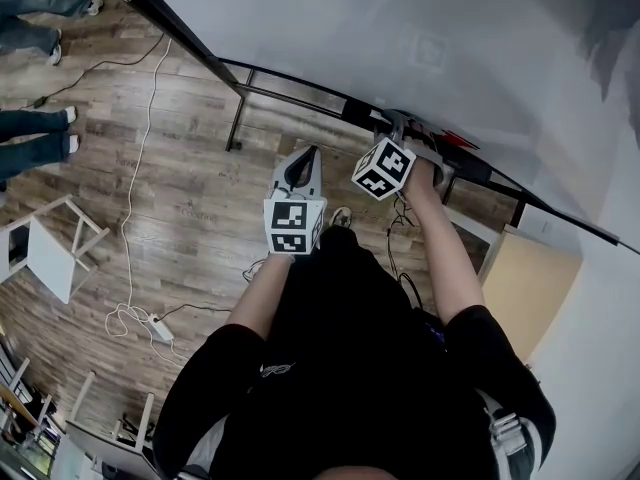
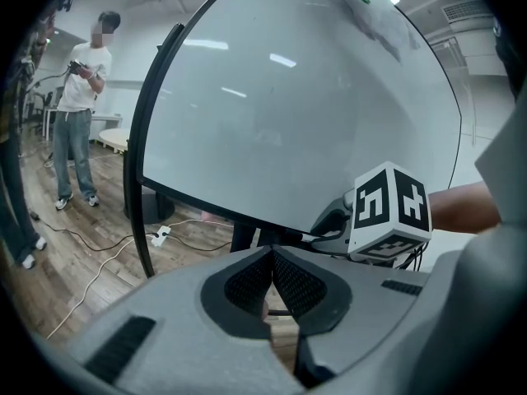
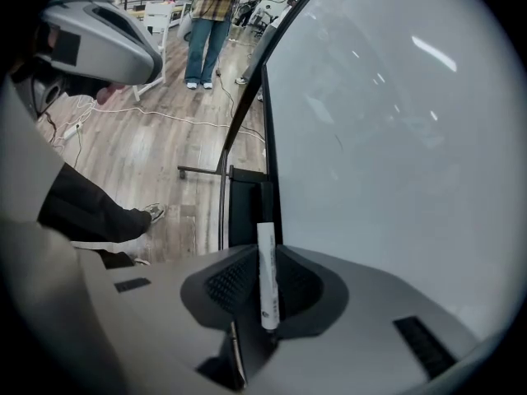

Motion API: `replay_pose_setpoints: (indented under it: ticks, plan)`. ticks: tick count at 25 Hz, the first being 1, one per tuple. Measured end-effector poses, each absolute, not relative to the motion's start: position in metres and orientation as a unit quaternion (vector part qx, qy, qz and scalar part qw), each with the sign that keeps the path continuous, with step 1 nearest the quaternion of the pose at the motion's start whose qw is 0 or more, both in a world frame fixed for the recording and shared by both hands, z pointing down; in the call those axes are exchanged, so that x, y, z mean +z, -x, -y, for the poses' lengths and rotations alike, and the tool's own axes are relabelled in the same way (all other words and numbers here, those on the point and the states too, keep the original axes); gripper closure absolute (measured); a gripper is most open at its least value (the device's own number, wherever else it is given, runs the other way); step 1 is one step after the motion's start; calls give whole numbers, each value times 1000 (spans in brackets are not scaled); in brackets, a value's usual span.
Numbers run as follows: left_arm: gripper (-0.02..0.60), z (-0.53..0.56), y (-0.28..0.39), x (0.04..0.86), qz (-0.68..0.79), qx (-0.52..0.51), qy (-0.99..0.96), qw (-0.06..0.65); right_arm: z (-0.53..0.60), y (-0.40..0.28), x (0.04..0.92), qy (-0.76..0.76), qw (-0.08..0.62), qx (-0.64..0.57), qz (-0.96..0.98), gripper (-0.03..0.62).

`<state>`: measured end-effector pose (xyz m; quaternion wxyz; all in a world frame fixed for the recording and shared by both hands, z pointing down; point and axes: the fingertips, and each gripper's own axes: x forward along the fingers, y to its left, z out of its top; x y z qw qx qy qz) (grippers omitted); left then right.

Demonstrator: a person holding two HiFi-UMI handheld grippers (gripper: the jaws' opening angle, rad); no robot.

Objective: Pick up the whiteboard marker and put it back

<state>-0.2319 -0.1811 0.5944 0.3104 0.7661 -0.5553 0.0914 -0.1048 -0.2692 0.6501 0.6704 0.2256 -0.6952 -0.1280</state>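
The right claw [image 3: 265,257] pinches a slim white cylindrical whiteboard marker [image 3: 267,278] between its dimpled black pads, the marker's far end over the black ledge [image 3: 245,200] along the bottom edge of the glossy whiteboard [image 3: 395,138], while the left claw [image 2: 272,257] has its pads pressed together.

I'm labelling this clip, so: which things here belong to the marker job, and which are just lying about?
Job in hand: whiteboard marker, clamped in the right gripper; whiteboard.

Lying about: power strip; white cable; white stool; left gripper, shut and empty.
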Motion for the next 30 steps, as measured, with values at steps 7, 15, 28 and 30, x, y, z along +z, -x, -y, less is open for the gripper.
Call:
replay_pose_setpoints:
  ticks: [7,15,28,30]
  plan:
    - [577,184,232,596,551,94,-768,313,268,105,651,-223,674,-134,691,549]
    - [577,180,226,598,545,99,-771,313,267,105,650,-213,667,-156,696,540]
    - [577,172,222,593,546,106,-773,305,258,97,635,-233,649,-168,704,540]
    - [577,170,218,591,543,105,-776,303,256,95,629,-241,643,-169,707,540]
